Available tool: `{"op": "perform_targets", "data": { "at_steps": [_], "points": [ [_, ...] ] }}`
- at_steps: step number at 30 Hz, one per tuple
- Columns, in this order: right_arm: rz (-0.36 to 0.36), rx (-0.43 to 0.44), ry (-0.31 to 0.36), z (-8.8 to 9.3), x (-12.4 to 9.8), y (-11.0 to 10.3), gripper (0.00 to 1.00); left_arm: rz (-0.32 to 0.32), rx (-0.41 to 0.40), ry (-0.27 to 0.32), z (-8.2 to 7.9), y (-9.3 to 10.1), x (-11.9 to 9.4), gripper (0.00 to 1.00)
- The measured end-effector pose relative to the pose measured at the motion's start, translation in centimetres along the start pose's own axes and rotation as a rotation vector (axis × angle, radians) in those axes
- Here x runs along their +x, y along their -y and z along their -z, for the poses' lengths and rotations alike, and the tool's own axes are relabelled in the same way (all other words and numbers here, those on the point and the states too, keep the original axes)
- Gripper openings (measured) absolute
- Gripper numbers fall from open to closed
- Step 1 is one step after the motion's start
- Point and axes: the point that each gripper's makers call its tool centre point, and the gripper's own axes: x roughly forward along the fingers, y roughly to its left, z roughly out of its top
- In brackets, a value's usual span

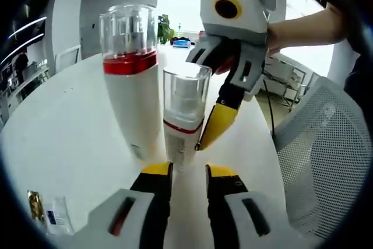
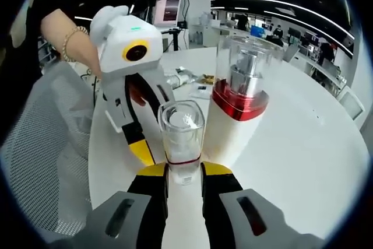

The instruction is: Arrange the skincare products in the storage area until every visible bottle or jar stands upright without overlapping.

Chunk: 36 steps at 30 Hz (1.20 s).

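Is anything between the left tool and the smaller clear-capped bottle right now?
Nothing visible. In the left gripper view the small bottle stands upright just ahead of the left tool, with bare table between. The taller bottle stands beside it, and the right tool sits at its far side.

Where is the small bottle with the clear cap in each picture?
Left gripper view: the small bottle stands upright in the middle, just above this gripper's jaws, with the other gripper on its right.
Right gripper view: the small bottle stands in the lower middle, between this gripper's jaws.
Shared landmark: the big bottle with a red band beside it.
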Motion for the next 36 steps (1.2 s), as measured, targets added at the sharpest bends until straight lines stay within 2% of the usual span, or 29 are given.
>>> {"op": "perform_targets", "data": {
  "at_steps": [19,29,36],
  "points": [
    [-0.046,-0.063,-0.031,0.3,0.6,0.0,0.21,0.015,-0.005,-0.011,0.4,1.2,-0.1,0.16],
    [-0.039,-0.049,-0.04,0.7,0.6,0.0,0.23,0.007,-0.005,-0.017,0.5,1.0,-0.3,0.16],
    [-0.007,-0.016,-0.045,1.1,-0.2,-0.1,0.29,-0.029,-0.03,-0.023,0.8,0.2,-1.5,0.21]
  ]
}}
